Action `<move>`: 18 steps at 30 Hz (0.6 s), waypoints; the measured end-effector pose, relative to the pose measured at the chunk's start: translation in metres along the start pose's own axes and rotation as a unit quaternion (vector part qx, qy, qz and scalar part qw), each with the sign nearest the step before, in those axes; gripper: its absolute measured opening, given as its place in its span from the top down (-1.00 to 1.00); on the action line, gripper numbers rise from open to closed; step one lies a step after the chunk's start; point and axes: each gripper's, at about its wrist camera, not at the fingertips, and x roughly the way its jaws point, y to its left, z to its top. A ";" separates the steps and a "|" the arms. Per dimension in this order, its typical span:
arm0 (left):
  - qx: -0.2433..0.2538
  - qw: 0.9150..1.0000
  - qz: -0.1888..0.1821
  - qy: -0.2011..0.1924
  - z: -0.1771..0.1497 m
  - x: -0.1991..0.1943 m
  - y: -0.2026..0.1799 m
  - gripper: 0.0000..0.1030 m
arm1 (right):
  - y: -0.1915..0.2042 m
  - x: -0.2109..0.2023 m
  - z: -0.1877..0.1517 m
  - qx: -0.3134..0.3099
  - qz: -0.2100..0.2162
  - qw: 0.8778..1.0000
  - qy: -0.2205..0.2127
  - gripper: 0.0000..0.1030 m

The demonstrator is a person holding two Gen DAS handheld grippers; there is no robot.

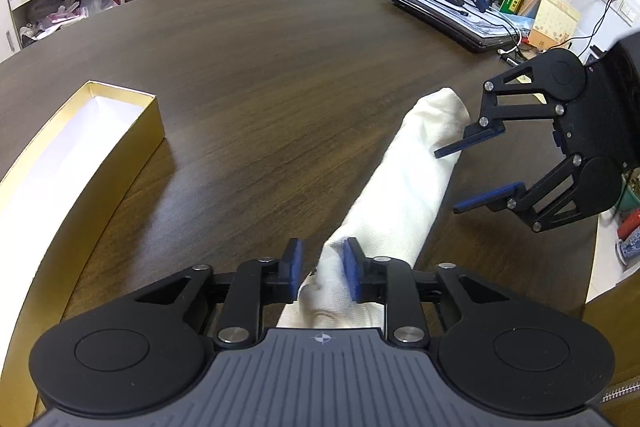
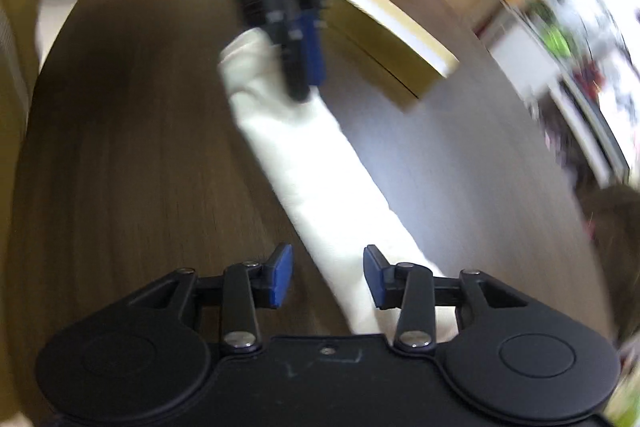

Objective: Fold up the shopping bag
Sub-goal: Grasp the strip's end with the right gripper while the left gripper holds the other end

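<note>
Bag already down to a long narrow roll, final tuck still to come.

Cream-white cloth shopping bag (image 1: 404, 183) lying diagonally across the dark wood-grain desk (image 1: 248, 75), folded into a slim strip. Left gripper (image 1: 322, 269) partly open at the near end, cloth between the blue pads, one pad touching, no firm pinch. Right gripper (image 1: 450, 181) spread beside the far end, holding nothing, top finger just over the cloth. Open gold cardboard box (image 1: 76, 163) waiting alongside. Probably left: shortening the strip, maybe stowing it.
</note>
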 end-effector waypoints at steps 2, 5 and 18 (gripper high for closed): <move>-0.002 1.000 -0.001 0.002 0.001 0.001 0.001 0.48 | 0.002 0.004 0.001 -0.038 -0.002 0.999 -0.003 0.25; -0.001 1.000 -0.003 0.006 0.002 0.001 0.003 0.45 | -0.004 0.006 0.004 -0.059 0.007 0.998 -0.014 0.24; 0.118 0.993 0.005 -0.002 0.008 -0.024 -0.030 0.38 | -0.051 0.012 0.004 0.003 0.126 0.992 -0.018 0.25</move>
